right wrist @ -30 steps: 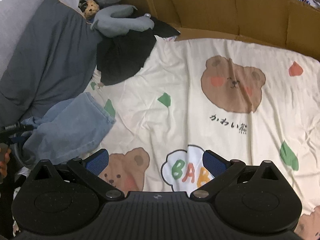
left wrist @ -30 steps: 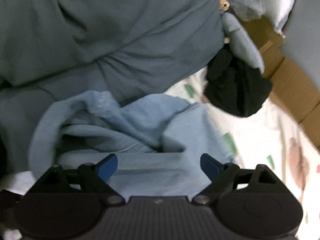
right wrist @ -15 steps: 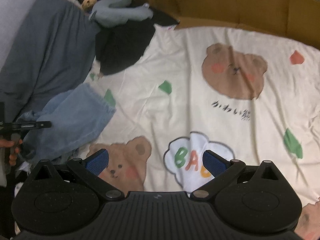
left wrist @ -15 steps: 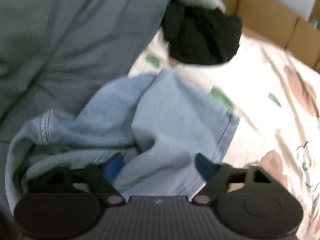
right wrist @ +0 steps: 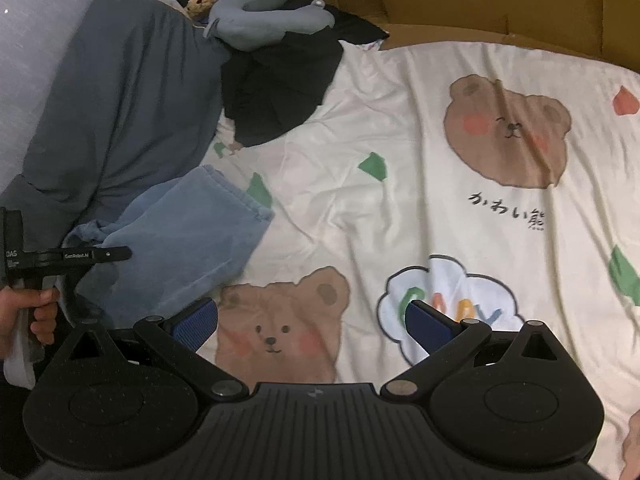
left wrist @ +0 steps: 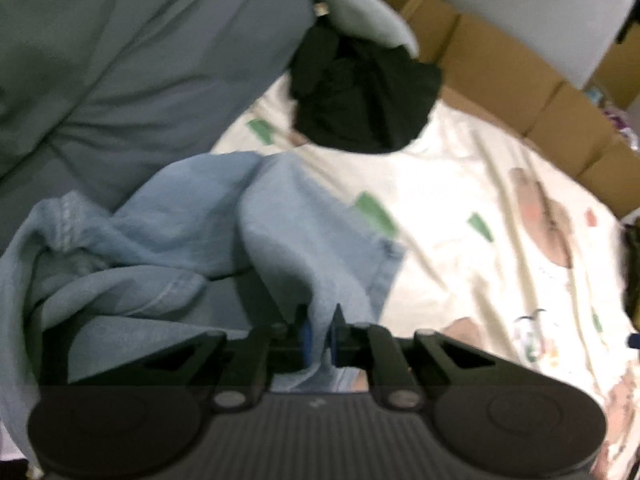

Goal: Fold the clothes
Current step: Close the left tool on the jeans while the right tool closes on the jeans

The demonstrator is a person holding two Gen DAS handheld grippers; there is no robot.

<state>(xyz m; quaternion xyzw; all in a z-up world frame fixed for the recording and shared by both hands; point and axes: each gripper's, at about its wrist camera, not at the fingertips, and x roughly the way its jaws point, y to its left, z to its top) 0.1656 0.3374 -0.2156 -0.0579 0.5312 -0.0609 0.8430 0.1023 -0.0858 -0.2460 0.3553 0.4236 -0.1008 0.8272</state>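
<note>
A fold of the light blue garment [left wrist: 304,248] is pinched between the just-closed jaws of the left gripper [left wrist: 320,338], which were spread a second ago. The right gripper [right wrist: 312,322] is held wide, with the garment to its left.

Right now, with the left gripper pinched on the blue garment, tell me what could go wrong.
1. The left gripper, whose jaws have just been closing, is shut on one narrow ridge of the light blue garment; it may slip free when lifted.
2. The garment is bunched against the grey bedding, so pulling could drag that along.
3. The right gripper is open over the bear-print sheet, holding nothing, so the garment may hang unevenly.
</note>
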